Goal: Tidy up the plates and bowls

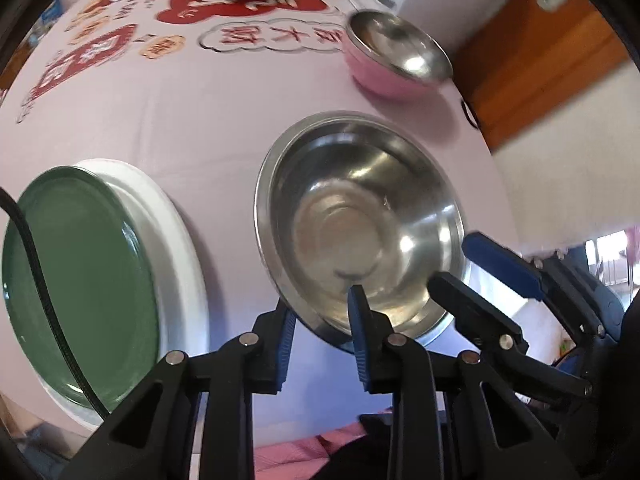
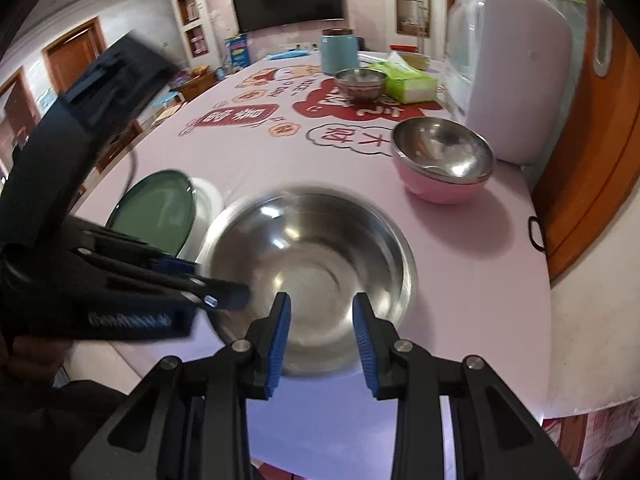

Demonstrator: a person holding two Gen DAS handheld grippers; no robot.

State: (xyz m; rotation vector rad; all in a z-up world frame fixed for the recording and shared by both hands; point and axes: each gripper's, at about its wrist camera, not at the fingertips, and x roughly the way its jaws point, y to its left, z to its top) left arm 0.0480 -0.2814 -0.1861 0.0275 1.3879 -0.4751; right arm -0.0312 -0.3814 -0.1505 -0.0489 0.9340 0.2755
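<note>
the round table with the pale pink printed cloth (image 2: pixel 248 168) carries everything, and i go over it from the big things to the small.

the wide stainless steel bowl (image 1: pixel 360 224) is the largest piece and sits near the front edge of the table, just before both of my claws. my left gripper (image 1: pixel 320 320) has its jaws apart, and the near rim of this bowl passes between them, one finger under the outside and one inside; i judge they are not pressing yet. my right gripper (image 2: pixel 322 320) is also spread, with both fingers hanging over the inside of the same bowl, gripping nothing.

i think this bowl is light and stiff, but the polished wall is slippery and it curves, so a pinch on the wall may slide off. the flat rolled rim is the good place: one pad inside, one outside, then lift it level.

to the left is the dark green round plate (image 1: pixel 80 280), lying on top of a white plate (image 1: pixel 176 240), a little off centre. these look like ceramic, so heavier and fragile; i would take them at the edge and put them down softly.

further back, at the right, is the pink bowl with a steel inner bowl (image 2: pixel 442 162). the small steel bowl (image 2: pixel 360 84) is far at the back, beside the green tissue pack (image 2: pixel 408 84).
</note>
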